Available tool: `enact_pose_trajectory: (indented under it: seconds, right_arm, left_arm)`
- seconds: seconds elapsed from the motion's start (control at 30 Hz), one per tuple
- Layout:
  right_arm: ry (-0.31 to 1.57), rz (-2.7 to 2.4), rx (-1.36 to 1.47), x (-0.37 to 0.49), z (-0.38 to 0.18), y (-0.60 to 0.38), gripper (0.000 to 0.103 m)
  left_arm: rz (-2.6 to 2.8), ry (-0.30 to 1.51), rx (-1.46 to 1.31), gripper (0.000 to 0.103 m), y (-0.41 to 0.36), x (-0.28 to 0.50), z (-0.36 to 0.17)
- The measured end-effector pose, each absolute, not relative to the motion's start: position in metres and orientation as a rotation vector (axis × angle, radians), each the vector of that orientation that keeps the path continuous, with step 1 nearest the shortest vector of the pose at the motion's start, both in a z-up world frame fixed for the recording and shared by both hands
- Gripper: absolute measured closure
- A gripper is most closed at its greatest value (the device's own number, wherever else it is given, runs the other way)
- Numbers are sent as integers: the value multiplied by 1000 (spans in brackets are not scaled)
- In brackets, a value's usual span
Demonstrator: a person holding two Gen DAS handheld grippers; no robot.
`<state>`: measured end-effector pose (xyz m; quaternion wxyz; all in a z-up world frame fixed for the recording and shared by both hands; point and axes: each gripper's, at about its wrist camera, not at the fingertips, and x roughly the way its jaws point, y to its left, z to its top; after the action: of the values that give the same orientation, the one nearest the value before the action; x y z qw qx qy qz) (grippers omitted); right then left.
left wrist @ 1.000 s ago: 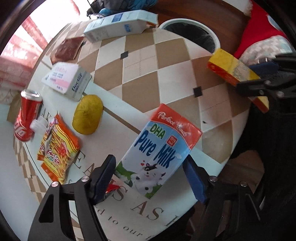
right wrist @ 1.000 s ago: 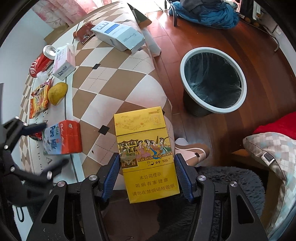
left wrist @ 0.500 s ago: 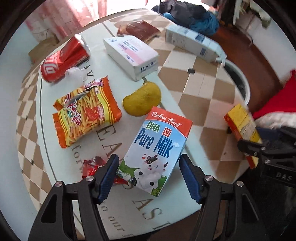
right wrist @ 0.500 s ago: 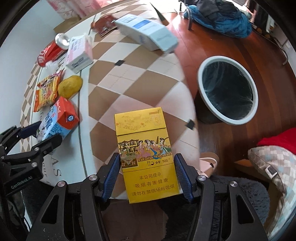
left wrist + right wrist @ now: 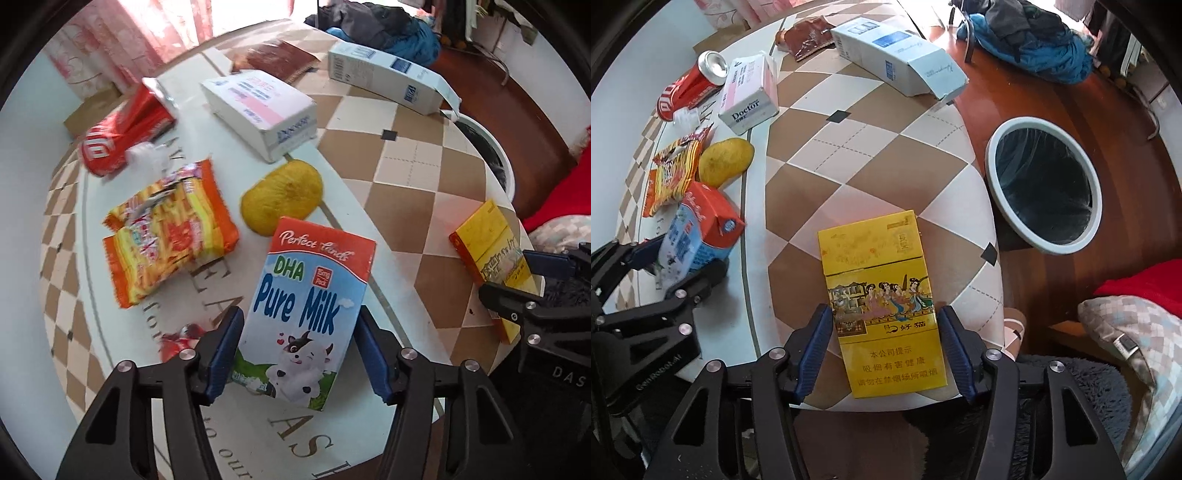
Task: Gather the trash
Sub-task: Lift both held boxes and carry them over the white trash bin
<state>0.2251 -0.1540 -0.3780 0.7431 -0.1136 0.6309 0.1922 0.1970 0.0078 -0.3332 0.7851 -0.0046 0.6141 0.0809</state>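
Gripping milk carton (image 5: 303, 310) – left jaws, yellow box (image 5: 882, 314) – right jaws

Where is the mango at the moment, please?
The mango lies on the table's left part, between the snack bag and the milk carton.

- A round table (image 5: 871, 155), covered in brown-and-cream diamond tiles, is seen.
- Reddish wooden floor (image 5: 1108, 122) is laid.
- Pink curtains (image 5: 147, 40) are lit by daylight.
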Motion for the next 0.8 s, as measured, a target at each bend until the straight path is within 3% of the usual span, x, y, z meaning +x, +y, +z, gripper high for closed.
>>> enact_pose_trajectory:
  seconds: [0.33, 0.8]
  right_arm:
    - [1316, 469, -107, 218, -343, -171, 43]
    - [1117, 536, 211, 250, -228, -250, 43]
  left_arm:
    - [332, 1134, -42, 50, 8, 156, -262]
    - [319, 928, -122, 51, -40, 190, -154]
